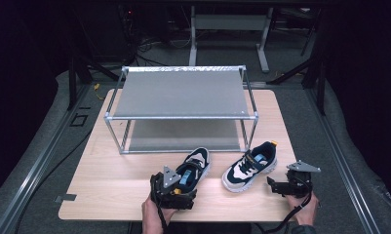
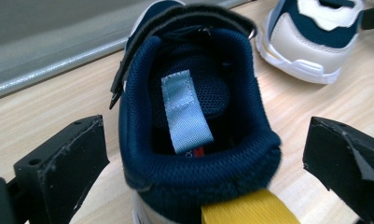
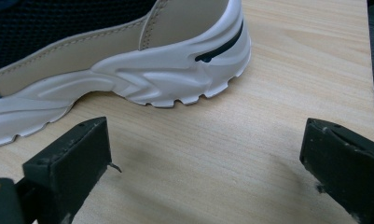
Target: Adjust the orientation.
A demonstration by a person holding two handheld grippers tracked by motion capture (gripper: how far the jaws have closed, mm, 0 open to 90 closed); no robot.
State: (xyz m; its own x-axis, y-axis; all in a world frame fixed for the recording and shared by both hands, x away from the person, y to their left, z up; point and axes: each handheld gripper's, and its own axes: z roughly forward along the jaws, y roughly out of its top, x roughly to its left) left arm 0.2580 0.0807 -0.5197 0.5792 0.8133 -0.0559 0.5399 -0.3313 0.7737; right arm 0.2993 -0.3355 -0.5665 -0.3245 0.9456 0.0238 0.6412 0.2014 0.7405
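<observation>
Shoes sit side by side on the wooden table (image 1: 110, 195), just in front of the two-tier rack (image 1: 181, 109): from above, the left shoe (image 1: 193, 168) and the right shoe (image 1: 250, 165) both lie near the rack's front rail, your left gripper (image 1: 172, 187) at the left shoe's heel, your right gripper (image 1: 288, 183) just beside the right shoe. Through your left gripper view, the jaws stand wide apart on either side of the navy heel collar (image 2: 198, 158), not touching it, above a yellow pull tab (image 2: 247, 210). Through your right gripper view, the jaws gape over bare wood, the white sole (image 3: 166, 79) near but untouched.
</observation>
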